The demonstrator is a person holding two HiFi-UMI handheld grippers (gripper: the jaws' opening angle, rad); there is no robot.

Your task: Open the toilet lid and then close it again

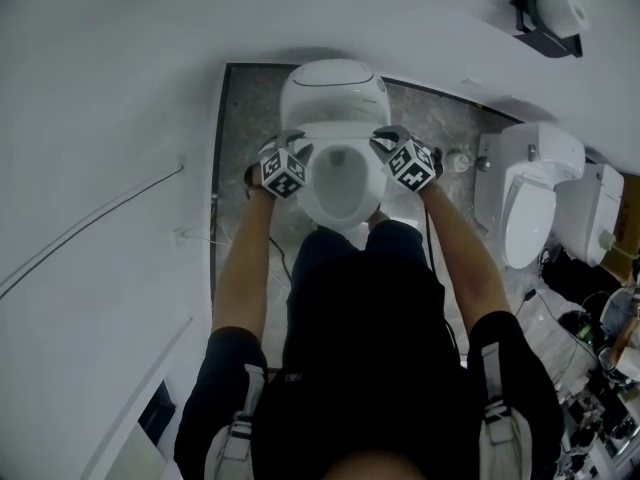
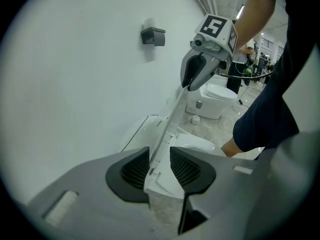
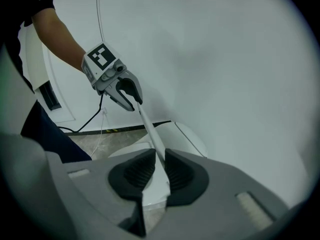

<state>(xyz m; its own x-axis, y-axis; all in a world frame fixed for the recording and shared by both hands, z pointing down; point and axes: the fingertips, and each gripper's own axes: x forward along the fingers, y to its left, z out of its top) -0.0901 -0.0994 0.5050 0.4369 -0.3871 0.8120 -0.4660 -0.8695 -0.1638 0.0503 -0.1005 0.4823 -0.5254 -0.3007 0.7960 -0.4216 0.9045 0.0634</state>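
The toilet lid (image 2: pixel 172 114) looks like smooth, glossy white plastic. The bowl (image 1: pixel 340 183) has a shiny ceramic look. The left gripper (image 2: pixel 160 155) and right gripper (image 3: pixel 159 155) have matt grey plastic bodies and ribbed matt black pads (image 3: pixel 137 173). At the bowl's nine o'clock, the floor (image 1: pixel 250 108) is mottled grey stone.

- A mock bathroom in a showroom or test hall: a toilet (image 1: pixel 335 93) against a white wall, with a paper holder (image 1: pixel 548 18) mounted nearby.
- More toilets (image 1: pixel 530 198) stand beside it on a stone-pattern floor (image 1: pixel 250 108).
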